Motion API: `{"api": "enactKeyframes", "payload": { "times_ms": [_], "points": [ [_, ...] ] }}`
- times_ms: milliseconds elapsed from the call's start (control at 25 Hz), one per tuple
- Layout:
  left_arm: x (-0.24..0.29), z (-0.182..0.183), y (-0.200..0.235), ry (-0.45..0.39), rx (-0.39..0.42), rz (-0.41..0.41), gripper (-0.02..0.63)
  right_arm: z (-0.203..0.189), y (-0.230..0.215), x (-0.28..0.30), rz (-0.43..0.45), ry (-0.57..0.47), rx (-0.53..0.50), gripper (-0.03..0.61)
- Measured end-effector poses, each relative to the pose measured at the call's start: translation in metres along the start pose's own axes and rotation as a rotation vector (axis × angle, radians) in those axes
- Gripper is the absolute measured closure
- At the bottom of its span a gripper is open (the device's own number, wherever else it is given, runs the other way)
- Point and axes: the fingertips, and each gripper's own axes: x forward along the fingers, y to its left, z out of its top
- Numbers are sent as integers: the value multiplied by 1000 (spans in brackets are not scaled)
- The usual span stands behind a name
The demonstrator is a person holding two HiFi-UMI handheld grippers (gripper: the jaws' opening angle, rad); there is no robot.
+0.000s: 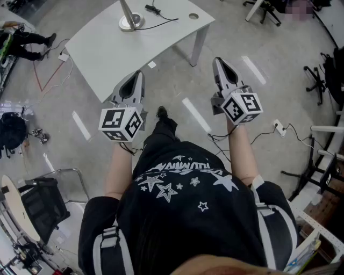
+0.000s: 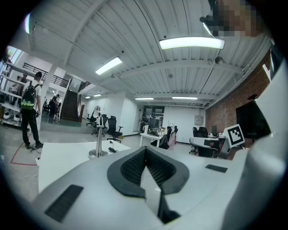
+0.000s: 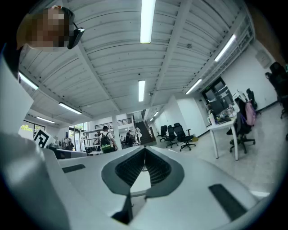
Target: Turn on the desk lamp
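The desk lamp's round silver base (image 1: 130, 22) and slim pole (image 1: 126, 9) stand on the far part of a white desk (image 1: 107, 51); its head is out of the head view. In the left gripper view the lamp base (image 2: 98, 153) sits ahead and to the left. My left gripper (image 1: 138, 73) is shut and holds nothing, hanging in the air just short of the desk's near edge. My right gripper (image 1: 217, 60) is also shut and empty, held over the floor to the right of the desk. Both point level, well short of the lamp.
A black cable with a small black box (image 1: 153, 9) runs from the lamp across the desk. A power strip (image 1: 278, 127) and cords lie on the floor at right. A chair (image 1: 45, 204) stands at lower left. A person with a backpack (image 2: 29, 108) stands far left.
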Motion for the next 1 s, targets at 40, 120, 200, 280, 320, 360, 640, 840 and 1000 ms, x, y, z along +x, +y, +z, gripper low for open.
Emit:
{"api": "enactKeyframes", "payload": {
  "times_ms": [40, 120, 200, 280, 320, 360, 640, 840, 1000],
  "points": [
    [5, 2, 4, -5, 0, -2, 604, 2, 0, 6, 4, -3, -5, 574],
    [17, 3, 12, -12, -3, -7, 604, 4, -1, 17, 10, -5, -16, 574],
    [30, 2, 17, -11, -11, -15, 604, 4, -5, 26, 5, -1, -27, 574],
    [45, -1, 21, -4, -17, -33, 604, 5, -15, 36, -11, 3, -31, 574],
    [54, -1, 22, -2, -19, -47, 604, 6, -20, 42, -19, 2, -31, 574],
    [63, -1, 24, -4, -21, -63, 604, 8, -24, 48, -25, 1, -32, 574],
    [125, 1, 55, -10, -59, -97, 603, 11, -57, 100, -69, 7, -35, 574],
    [168, 7, 85, -5, -97, -104, 603, 20, -71, 146, -75, 20, -52, 574],
    [201, 5, 108, 16, -121, -104, 603, 25, -87, 181, -95, 20, -48, 574]
  ]
}}
